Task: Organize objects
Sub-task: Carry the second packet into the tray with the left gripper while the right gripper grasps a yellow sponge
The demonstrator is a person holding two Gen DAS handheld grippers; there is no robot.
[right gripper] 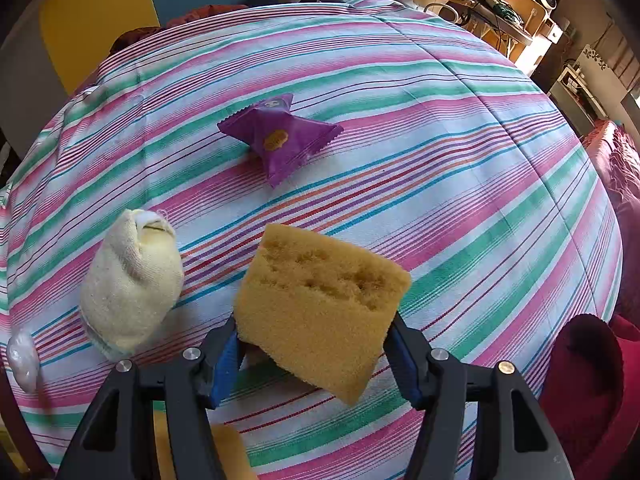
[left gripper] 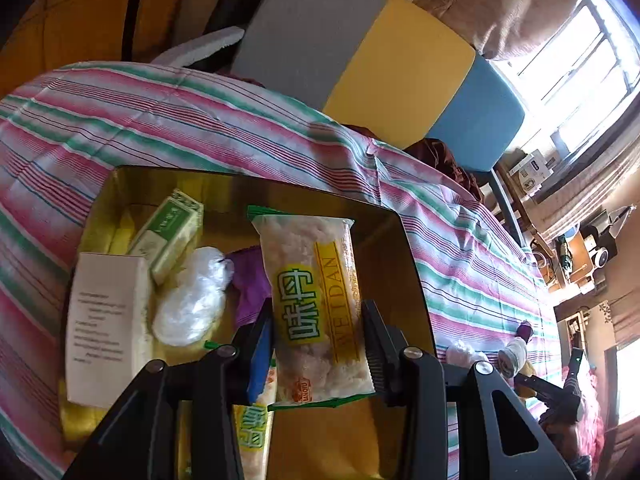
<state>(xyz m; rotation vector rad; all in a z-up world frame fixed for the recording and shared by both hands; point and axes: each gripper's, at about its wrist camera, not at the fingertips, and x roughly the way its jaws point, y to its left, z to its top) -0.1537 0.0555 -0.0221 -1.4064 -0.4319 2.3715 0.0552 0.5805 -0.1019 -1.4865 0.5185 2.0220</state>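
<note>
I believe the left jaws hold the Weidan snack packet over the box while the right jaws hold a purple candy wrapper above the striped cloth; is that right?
Not quite. The right gripper holds a yellow sponge, as the right wrist view shows; the purple candy wrapper lies untouched on the striped cloth. The rest stands: the left gripper holds the Weidan snack packet over the box.

The box [left gripper: 384, 216] is crowded on its left with a white carton [left gripper: 106, 320], a green packet [left gripper: 172, 232] and a plastic wad [left gripper: 192, 300]; its right side lies bare. On the tabletop [right gripper: 460, 168], a purple sachet [right gripper: 280, 136] and a rolled sock [right gripper: 128, 280] stand apart, with bare cloth to their right.
</note>
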